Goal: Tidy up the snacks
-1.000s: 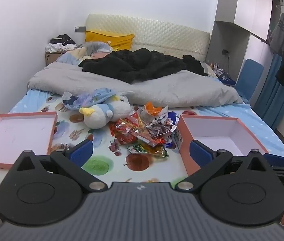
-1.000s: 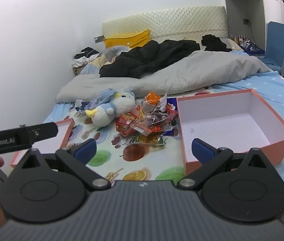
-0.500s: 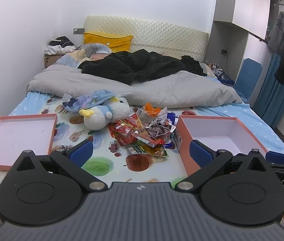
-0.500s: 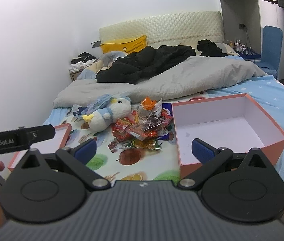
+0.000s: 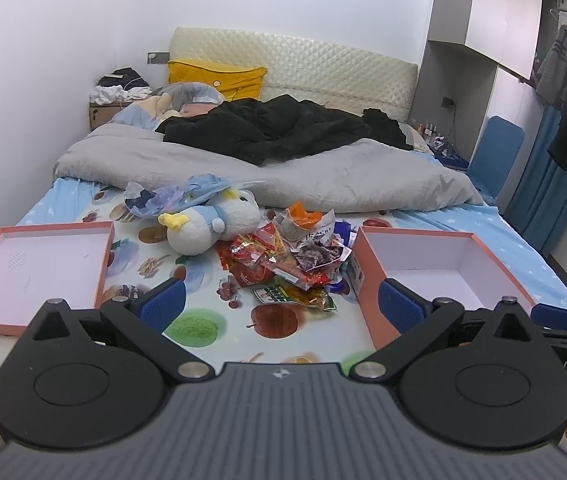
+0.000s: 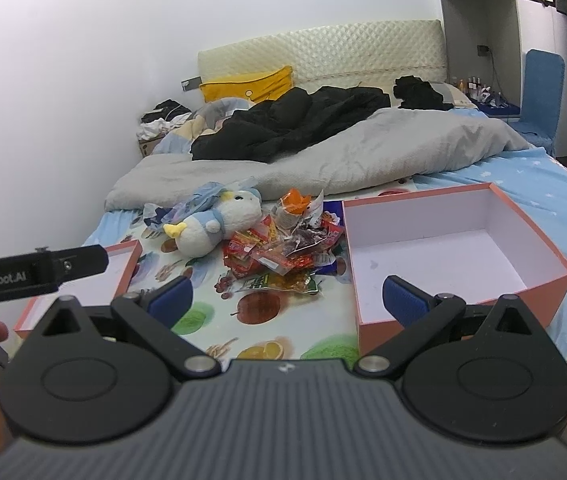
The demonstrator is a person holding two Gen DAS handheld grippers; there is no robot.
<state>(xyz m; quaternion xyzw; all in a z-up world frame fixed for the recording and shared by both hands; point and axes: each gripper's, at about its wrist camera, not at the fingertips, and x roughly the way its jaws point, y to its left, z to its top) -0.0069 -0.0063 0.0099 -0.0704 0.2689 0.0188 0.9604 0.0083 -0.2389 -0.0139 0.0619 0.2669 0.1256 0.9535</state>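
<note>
A pile of snack packets (image 5: 287, 258) lies on the fruit-print sheet in the middle of the bed; it also shows in the right wrist view (image 6: 283, 254). An empty pink box (image 5: 479, 252) stands right of the pile, also in the right wrist view (image 6: 523, 216). Its shallow pink lid (image 5: 103, 268) lies at the left, seen too in the right wrist view (image 6: 129, 264). My left gripper (image 5: 281, 306) is open and empty, held back from the bed's foot. My right gripper (image 6: 285, 300) is open and empty, near the box's front corner.
A plush penguin (image 5: 211, 224) and a blue plastic bag (image 5: 181, 196) lie behind the pile. A grey duvet (image 5: 323, 172) with black clothes (image 5: 283, 128) covers the far half of the bed. A white wall runs on the left, blue chair (image 5: 495, 156) on the right.
Both grippers have drawn back and risen slightly, so the bed looks a little farther away. Nothing on the bed has moved. Both stay open.
</note>
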